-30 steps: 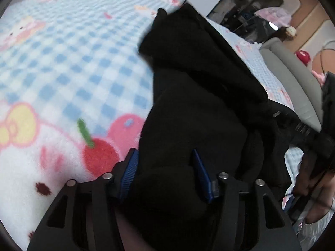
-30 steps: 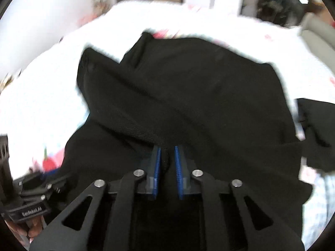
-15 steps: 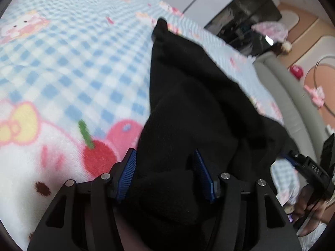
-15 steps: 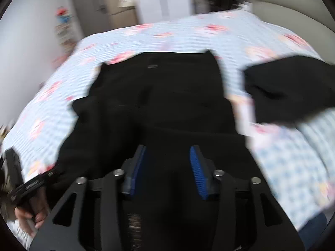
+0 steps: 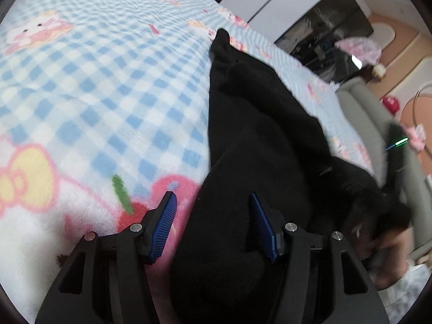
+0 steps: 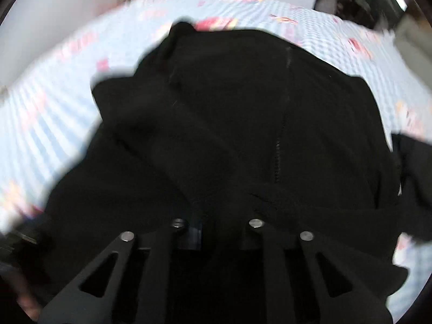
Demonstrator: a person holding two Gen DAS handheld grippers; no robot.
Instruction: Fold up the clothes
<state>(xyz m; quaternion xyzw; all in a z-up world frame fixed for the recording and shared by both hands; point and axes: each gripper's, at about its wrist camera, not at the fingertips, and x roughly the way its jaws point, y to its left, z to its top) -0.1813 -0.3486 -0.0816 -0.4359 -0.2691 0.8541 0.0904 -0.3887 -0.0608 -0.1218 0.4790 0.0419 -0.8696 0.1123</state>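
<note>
Black fleece, a zip-front garment [image 6: 243,124], is lying spread over the bed [image 5: 94,94], its bulk heaped from the centre toward six o'clock in the right wrist view, with one edge already lying doubled across the body at nine o'clock. The zip is running up the middle, so the piece is looking only partly folded, by my reckoning; a squaring-up and at least one more fold seem to be left. The left hand-held gripper [image 5: 213,226] is standing released, its blue pads apart with the garment's edge lying between them but not pinched. The right hand-held gripper [image 6: 216,224] has just been closing; its jaws are sitting clenched deep in the dark cloth, though whether fabric is actually pinched I cannot tell. Another dark piece [image 6: 413,167] is lying at three o'clock, just beside.
</note>
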